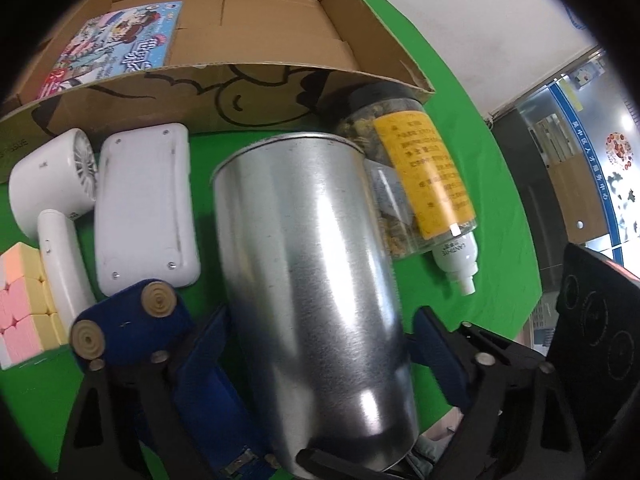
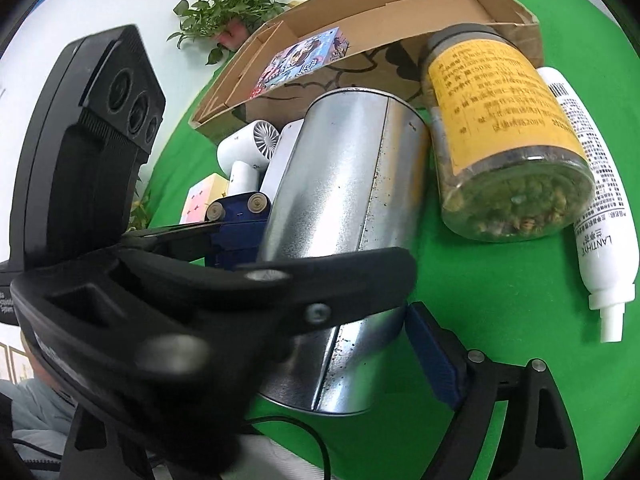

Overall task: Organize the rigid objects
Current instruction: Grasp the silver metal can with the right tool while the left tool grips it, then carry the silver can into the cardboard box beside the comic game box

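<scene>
Left wrist view: left of the metal can [image 1: 312, 280] lie a pastel puzzle cube [image 1: 24, 300], a white handheld fan [image 1: 52, 184], a white flat case [image 1: 144, 208] and a blue wheeled toy [image 1: 128, 320]. Behind the can stands a cardboard box [image 1: 280, 92] holding a picture book [image 1: 116, 44]. The left gripper [image 1: 320, 332] has its blue fingers [image 1: 208, 344] pressed to both sides of the can, grasping it. Just right of the can are a yellow-labelled jar [image 1: 424, 176] and a white spray bottle [image 1: 460, 256] on the green tabletop [image 1: 500, 220].

Only the right wrist view shows a potted plant [image 2: 232, 12] beyond the box. There the right gripper [image 2: 320, 320] shows one finger [image 2: 432, 348] just beside the can; the other is hidden, so I cannot tell its grip.
</scene>
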Available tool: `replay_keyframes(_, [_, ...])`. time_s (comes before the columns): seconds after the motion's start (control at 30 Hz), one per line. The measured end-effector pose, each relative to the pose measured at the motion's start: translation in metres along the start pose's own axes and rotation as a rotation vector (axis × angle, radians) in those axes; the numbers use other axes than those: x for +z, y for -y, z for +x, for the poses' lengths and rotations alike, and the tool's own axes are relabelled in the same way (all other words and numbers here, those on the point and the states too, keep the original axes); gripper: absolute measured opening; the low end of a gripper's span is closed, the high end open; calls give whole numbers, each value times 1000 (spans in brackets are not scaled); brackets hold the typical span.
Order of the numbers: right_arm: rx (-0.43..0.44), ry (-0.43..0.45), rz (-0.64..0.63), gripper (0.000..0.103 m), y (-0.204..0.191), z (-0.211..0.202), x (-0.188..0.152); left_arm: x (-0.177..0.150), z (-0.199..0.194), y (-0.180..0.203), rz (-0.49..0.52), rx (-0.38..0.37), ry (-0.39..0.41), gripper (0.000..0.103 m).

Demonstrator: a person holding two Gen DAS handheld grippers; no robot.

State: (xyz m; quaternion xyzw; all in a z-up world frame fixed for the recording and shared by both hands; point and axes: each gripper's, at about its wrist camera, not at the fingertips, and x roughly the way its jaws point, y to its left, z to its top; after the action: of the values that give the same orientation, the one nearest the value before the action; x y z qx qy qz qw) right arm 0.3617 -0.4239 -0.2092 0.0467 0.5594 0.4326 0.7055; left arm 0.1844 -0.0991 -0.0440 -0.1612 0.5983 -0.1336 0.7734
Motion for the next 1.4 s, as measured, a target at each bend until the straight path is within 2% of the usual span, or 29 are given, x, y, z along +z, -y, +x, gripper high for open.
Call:
replay_keyframes(0.23, [-63, 27, -41, 84, -16, -2, -1, -4, -12, -15, -15, -36, 30, 86])
replay_keyframes(0.53, [-84, 128, -140, 84, -48, -35, 9, -6, -72, -13, 35, -16, 195, 85])
replay_keyframes(0.77, [-101, 203, -214, 84, -70, -61, 34, 11, -106, -8, 73, -5, 298, 85])
replay_keyframes(1.07, [-131, 236, -281, 84, -101, -70, 100, 68, -131, -3, 77, 1, 374, 85])
replay_keyframes(1.4, [-146, 177, -265, 84, -96, -65, 199, 145, -127, -17, 73, -4, 327, 85])
